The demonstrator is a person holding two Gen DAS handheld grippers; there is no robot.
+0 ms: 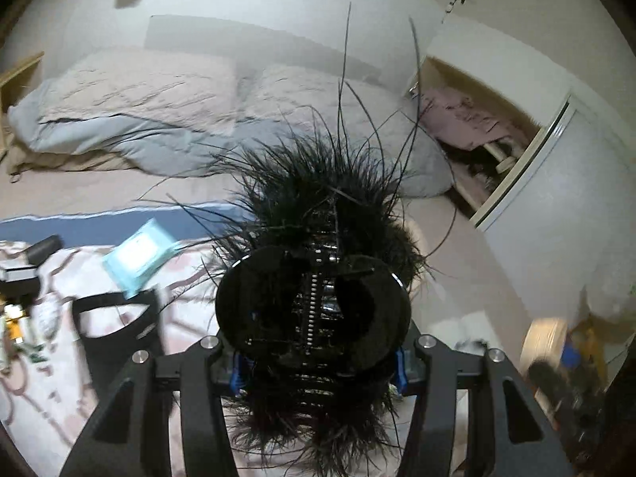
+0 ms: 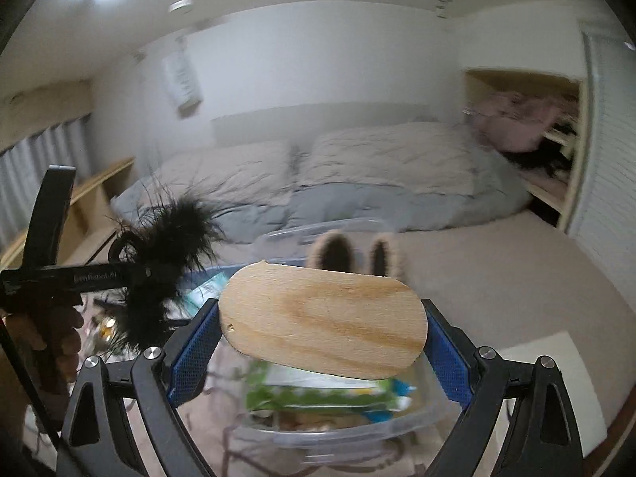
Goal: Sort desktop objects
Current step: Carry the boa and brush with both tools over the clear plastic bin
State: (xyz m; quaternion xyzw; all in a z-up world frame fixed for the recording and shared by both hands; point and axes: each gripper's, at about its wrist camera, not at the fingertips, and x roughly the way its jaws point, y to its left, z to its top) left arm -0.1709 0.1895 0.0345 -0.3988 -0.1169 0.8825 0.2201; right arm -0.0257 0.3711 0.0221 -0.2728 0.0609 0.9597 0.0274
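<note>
Black feathers filled the lower centre of the left wrist frame, where the left tool was clamped on a black feathered hair clip, its blue pads pressed to the clip's rounded sides and long quills fanning toward the top of the frame. Left of it, low in the frame, lay a patterned cloth surface, possibly the bench, though blur made this hard to judge; on it sat a light blue wipes pack and an open black container, both just beside each other at the left.

Across the right wrist frame's lower centre, the right tool gripped an oval wooden brush by its ends, flat back up, between blue fingers. Beneath it sat a clear plastic bin holding green and white packets. Just past the brush's far edge, two furry-rimmed slippers showed at the middle of the frame. At the left edge the other tool appeared side-on, the feathered clip in its grip.

A bed with grey pillows crossed the middle of both frames, and an open closet stood at the upper right.
</note>
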